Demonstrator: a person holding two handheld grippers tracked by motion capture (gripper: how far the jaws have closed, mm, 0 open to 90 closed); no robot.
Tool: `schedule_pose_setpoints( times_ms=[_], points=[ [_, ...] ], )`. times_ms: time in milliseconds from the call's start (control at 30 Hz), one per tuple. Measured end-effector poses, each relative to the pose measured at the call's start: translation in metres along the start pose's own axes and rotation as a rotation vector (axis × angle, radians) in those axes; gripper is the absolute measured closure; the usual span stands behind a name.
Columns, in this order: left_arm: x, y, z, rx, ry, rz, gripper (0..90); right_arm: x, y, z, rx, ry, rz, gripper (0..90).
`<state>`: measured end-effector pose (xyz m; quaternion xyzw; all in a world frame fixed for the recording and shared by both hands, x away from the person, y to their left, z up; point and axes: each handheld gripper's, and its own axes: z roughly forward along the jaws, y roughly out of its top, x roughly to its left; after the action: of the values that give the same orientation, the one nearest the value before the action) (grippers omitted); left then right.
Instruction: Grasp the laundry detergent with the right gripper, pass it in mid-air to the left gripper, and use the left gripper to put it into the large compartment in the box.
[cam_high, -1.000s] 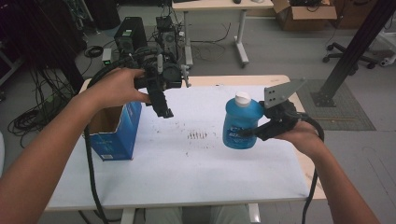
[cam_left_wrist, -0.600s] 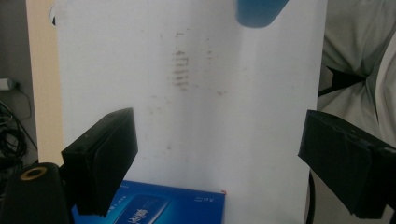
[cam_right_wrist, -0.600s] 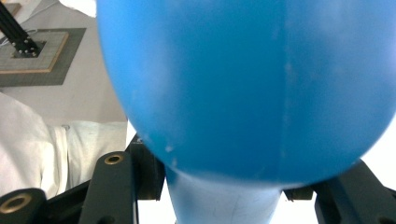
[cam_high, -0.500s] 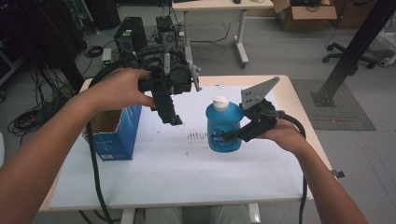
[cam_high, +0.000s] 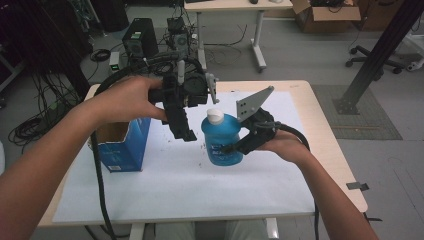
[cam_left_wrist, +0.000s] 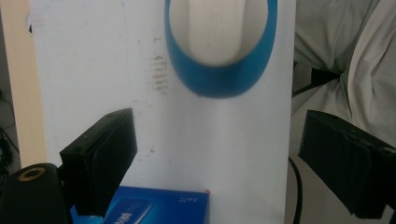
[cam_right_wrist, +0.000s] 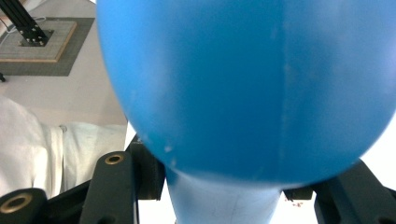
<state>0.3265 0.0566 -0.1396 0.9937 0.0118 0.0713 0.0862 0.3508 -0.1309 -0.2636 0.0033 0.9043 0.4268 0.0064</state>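
Observation:
A blue bottle (cam_high: 223, 145) with a white cap (cam_high: 216, 116) is held upright over the middle of the white table sheet (cam_high: 165, 185). My right gripper (cam_high: 231, 148) is shut on its side from the right, and in the right gripper view the bottle's blue body (cam_right_wrist: 247, 93) bulges between the jaws. My left gripper (cam_high: 184, 131) hangs just left of the cap, pointing down, jaws wide open and holding nothing. From the left gripper (cam_left_wrist: 224, 172) view I look down on the bottle (cam_left_wrist: 219, 77) and its cap (cam_left_wrist: 215, 32).
An open blue cardboard box (cam_high: 122, 145) stands at the table's left side, and its top (cam_left_wrist: 159, 205) lies under my left jaws. Faint dark marks (cam_left_wrist: 161, 74) stain the sheet. Behind the table are a computer tower (cam_high: 140, 37), cables and a desk.
My right gripper has carried the bottle leftward toward the table's middle. My left gripper has risen and shifted right, ending beside the cap.

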Motion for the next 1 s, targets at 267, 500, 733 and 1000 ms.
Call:
schedule_pose_setpoints(
  times_ms=[267,500,733,1000],
  points=[
    [-0.002,0.004,0.003,0.004,-0.005,0.003,11.0,0.0,0.013,0.015,-0.002,0.019,-0.013,44.4],
    [0.0,0.004,0.006,0.002,-0.015,0.006,10.9,0.0,0.022,0.025,-0.005,0.036,-0.022,44.4],
    [0.001,0.005,0.01,0.01,-0.018,0.008,11.0,0.001,0.028,0.031,-0.01,0.046,-0.024,44.5],
    [0.001,0.006,0.013,0.01,-0.021,0.011,11.0,0.0,0.03,0.034,-0.001,0.049,-0.02,44.4]
  ],
)
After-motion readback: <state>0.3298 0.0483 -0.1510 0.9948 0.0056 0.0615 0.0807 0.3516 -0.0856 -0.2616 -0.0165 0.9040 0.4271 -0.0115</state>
